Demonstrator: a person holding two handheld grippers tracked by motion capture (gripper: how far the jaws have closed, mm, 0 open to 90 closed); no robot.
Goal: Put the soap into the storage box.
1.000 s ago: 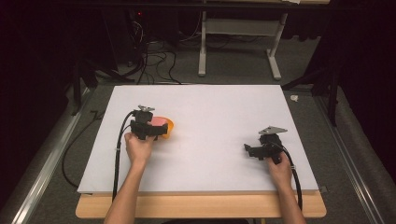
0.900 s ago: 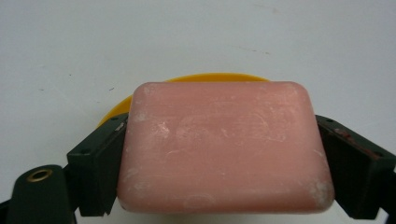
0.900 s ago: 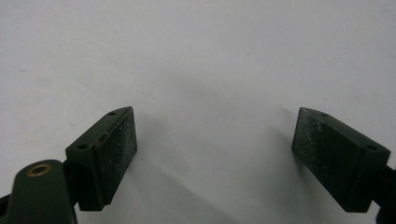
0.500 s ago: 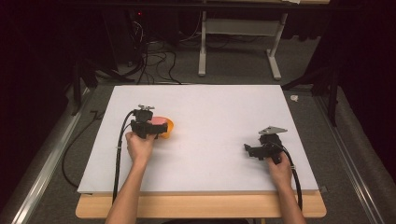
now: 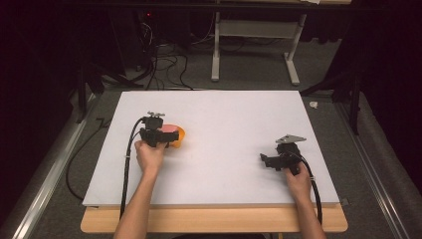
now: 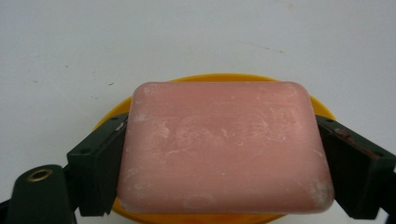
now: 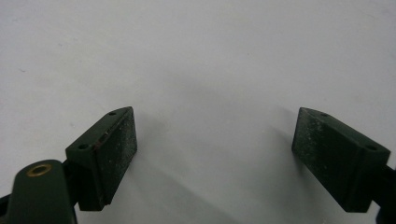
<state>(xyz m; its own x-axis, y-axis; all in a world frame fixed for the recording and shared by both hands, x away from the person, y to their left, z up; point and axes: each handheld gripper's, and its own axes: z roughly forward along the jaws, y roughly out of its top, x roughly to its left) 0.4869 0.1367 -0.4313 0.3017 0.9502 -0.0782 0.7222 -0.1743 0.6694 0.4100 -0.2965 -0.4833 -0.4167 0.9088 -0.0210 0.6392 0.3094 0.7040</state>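
Left of centre in the high view, the soap bar (image 5: pixel 169 128) sits on the dish (image 5: pixel 178 133), between the left gripper (image 5: pixel 160 135) jaws. The right gripper (image 5: pixel 267 160) is well apart at lower right, on the board (image 5: pixel 234 114).

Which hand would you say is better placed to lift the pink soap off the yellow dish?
Left: the left gripper already clamps the soap above the dish. The right gripper rests open, far across the table.
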